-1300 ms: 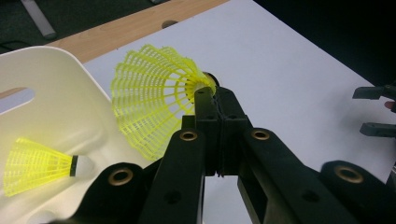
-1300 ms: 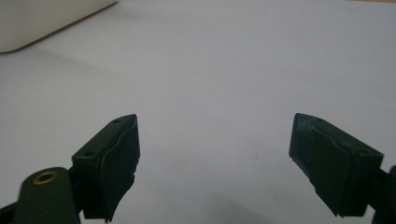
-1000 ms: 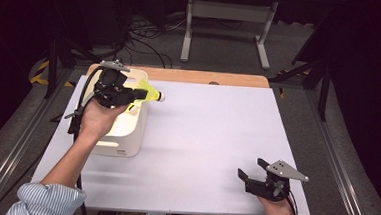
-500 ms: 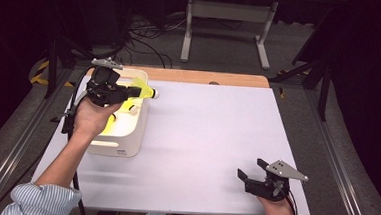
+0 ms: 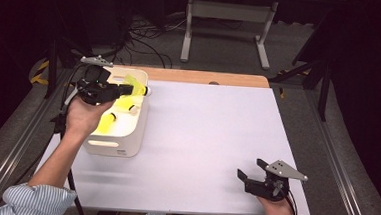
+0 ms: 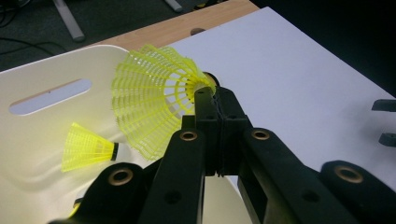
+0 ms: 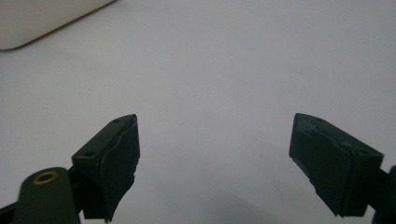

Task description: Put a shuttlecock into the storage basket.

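On the white table point(image 5: 201, 138), the left gripper point(image 6: 209, 100), clamped on a yellow shuttlecock point(image 6: 154, 100), has drawn back over the cream bin point(image 5: 136, 134), probably to drop it; the right gripper point(image 5: 255, 174) rests, jaws apart.

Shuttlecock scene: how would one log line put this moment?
left gripper: shut on shuttlecock above white bin | right gripper: open, idle

Your white rectangular table top point(image 5: 211, 139) is evenly lit from overhead, surroundings nearly black. Soft shadows only, no harsh glare. In your right gripper view the black jaws look soft and the frame is dim; the yellow plastic mesh shuttlecock point(image 6: 154, 102) reads sharp.
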`<state>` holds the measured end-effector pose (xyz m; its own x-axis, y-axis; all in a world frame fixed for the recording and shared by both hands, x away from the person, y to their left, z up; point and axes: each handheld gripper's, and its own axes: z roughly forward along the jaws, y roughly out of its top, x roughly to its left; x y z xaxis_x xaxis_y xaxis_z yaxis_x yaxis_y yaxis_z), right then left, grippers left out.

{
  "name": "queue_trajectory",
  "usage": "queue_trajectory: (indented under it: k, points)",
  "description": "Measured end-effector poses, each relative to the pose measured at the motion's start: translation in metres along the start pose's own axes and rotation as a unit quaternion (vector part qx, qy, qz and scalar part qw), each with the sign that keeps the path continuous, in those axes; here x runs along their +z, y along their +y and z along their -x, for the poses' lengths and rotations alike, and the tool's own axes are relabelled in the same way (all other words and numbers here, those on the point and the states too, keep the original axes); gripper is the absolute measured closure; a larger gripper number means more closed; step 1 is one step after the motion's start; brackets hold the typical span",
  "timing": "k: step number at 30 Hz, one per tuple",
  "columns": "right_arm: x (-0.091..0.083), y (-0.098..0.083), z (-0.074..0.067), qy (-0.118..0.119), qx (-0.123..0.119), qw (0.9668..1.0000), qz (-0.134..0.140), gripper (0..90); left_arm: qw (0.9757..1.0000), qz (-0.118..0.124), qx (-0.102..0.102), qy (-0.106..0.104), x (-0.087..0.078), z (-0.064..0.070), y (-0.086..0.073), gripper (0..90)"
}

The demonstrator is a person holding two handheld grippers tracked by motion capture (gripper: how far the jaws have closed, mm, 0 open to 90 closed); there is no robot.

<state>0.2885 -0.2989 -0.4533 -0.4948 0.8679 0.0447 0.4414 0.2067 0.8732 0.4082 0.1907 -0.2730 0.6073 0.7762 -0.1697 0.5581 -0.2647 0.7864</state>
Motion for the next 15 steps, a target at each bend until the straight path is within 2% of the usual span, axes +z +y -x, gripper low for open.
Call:
queue_trajectory:
  k: [15]
  points:
    - [0.000,0.000,0.000,0.000,0.000,1.0000,0.000,17.1,0.9997,0.004,-0.013,0.018,-0.011,-0.013,-0.006,89.7]
